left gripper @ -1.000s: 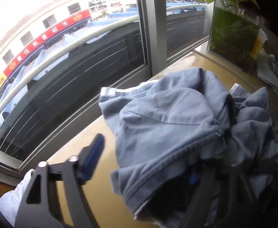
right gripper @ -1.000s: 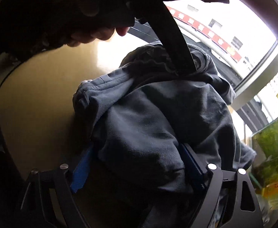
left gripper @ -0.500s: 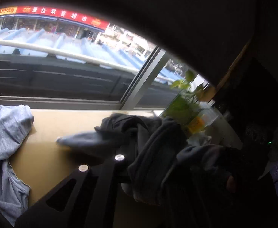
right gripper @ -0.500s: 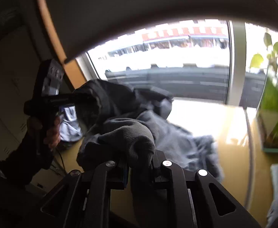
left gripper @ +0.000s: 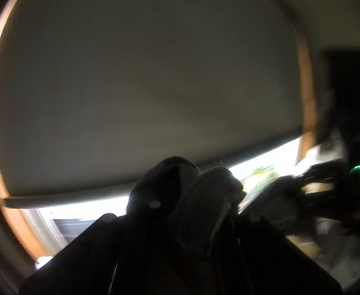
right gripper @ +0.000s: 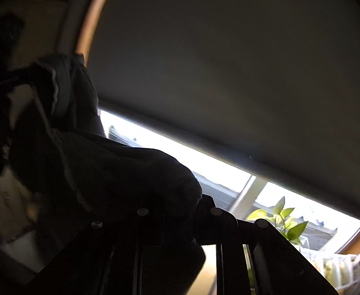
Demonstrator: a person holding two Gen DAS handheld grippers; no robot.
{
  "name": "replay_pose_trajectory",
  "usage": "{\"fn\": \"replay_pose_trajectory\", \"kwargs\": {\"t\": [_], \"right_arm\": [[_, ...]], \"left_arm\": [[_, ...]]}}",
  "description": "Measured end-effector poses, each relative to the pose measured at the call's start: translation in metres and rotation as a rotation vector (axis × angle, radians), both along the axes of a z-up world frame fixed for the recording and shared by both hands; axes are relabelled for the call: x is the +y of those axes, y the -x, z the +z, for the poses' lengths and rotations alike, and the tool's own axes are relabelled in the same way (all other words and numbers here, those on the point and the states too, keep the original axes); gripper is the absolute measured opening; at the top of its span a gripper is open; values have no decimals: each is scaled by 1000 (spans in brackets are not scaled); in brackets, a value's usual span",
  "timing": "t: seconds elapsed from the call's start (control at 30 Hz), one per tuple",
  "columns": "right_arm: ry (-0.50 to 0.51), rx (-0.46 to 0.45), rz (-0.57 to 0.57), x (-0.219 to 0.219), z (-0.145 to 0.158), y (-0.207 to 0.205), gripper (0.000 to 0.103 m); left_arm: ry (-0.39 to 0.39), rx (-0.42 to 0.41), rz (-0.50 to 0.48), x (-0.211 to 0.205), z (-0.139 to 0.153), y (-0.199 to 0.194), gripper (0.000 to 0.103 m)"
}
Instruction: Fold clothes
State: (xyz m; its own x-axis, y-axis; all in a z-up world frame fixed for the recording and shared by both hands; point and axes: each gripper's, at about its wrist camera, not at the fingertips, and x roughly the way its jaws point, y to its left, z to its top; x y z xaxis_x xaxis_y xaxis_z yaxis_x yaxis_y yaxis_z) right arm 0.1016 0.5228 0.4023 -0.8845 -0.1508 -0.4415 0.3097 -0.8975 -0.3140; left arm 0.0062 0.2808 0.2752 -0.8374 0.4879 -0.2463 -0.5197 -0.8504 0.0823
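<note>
Overhead, a dull grey ceiling [left gripper: 143, 73] fills both views, with only a bright strip of window [right gripper: 184, 157] low down and a leafy green potted plant [right gripper: 285, 218] peeking in at the right wrist's lower right. Both tools are tipped right up.

Left gripper [left gripper: 199, 211], jaws clamped on a bunched fold of the dark blue-grey cotton garment [right gripper: 120, 169], cloth bulging out above the fingers. Right gripper [right gripper: 180, 217], same story: closed tight on another bunch, with the fabric running away to the left toward the other tool. So the garment hangs in the air, strung between the two claws, and the table is out of sight.

This looks like a lift-and-shake to open it out before laying it flat. The danger? Both grips hold thick wads, not a clean edge or corner, so a sharp snap could pull cloth free from one claw. And coming down blind, the hanging part could land doubled over or brush that plant.
</note>
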Motion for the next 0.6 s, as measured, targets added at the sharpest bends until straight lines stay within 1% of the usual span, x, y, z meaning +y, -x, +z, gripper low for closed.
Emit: {"fn": "replay_pose_trajectory", "kwargs": {"t": [0.03,0.07,0.1,0.13,0.17,0.2,0.23,0.27,0.3,0.33,0.37,0.43,0.47,0.5,0.53,0.57,0.6], "right_arm": [[-30,-32,-43,-2,-17,23,18],[-31,-80,-73,-3,-36,44,18],[-15,-147,-98,-1,-59,65,25],[-3,-222,-130,1,-83,80,35],[0,-291,-164,1,-107,90,53],[4,-360,-199,1,-131,99,54],[30,-420,-205,1,-150,103,54],[77,-462,-177,0,-163,96,54],[121,-498,-150,0,-174,86,54],[156,-518,-127,-2,-182,75,54],[182,-525,-103,-3,-187,61,54],[259,-565,-25,-7,-196,39,56],[313,-600,24,-10,-201,29,62],[367,-641,75,-16,-205,19,68],[404,-669,126,-19,-209,16,70],[422,-684,176,-18,-212,21,71],[412,-674,193,-21,-213,29,71]], "left_arm": [[56,-55,26,10,-19,24,8],[112,-128,53,17,-41,49,9],[161,-207,78,22,-65,71,11],[192,-283,93,20,-90,85,27],[212,-351,100,15,-114,95,28],[220,-401,105,7,-135,98,28],[219,-436,108,-3,-152,95,34],[217,-469,95,-13,-167,90,41],[214,-491,82,-24,-178,81,43],[211,-505,82,-36,-187,70,49],[213,-518,74,-45,-195,60,63],[228,-507,106,-60,-202,45,73],[235,-500,128,-67,-208,42,79],[241,-508,133,-70,-214,41,81],[238,-516,134,-72,-216,42,81],[225,-513,146,-74,-216,47,81],[214,-517,143,-74,-216,55,81]]}}
